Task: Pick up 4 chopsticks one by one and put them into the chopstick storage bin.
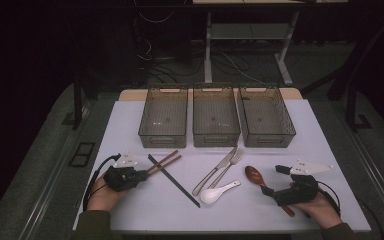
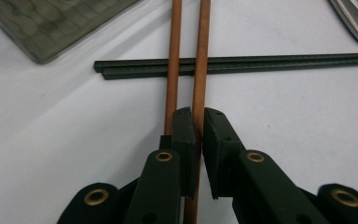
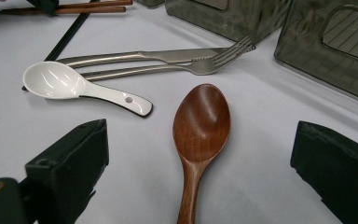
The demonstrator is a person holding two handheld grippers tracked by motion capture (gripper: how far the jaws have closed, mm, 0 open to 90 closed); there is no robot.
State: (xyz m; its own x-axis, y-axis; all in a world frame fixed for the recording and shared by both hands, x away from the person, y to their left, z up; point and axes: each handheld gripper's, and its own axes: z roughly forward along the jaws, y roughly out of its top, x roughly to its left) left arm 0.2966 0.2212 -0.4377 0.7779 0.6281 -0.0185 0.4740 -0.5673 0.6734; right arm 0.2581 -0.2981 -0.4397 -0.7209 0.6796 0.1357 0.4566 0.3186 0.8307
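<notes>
A pair of brown chopsticks (image 1: 166,161) lies at the left of the white table (image 1: 130,215), crossing a pair of black chopsticks (image 1: 175,182). My left gripper (image 1: 142,175) grips their near end. In the left gripper view its jaws (image 2: 199,121) are shut on the right brown chopstick (image 2: 202,56), while the other brown chopstick (image 2: 174,56) runs just outside the left jaw. At the right, my right gripper (image 1: 274,180) stands open around a wooden spoon (image 1: 255,176). The spoon (image 3: 201,121) lies on the table between the wide jaws of the right gripper (image 3: 200,140), untouched.
Three grey mesh bins (image 1: 162,137) (image 1: 216,137) (image 1: 267,137) stand in a row at the back. A knife (image 1: 212,172), a fork (image 1: 228,167) and a white ceramic spoon (image 1: 217,192) lie mid-table. The black chopsticks (image 2: 261,63) lie under the brown ones.
</notes>
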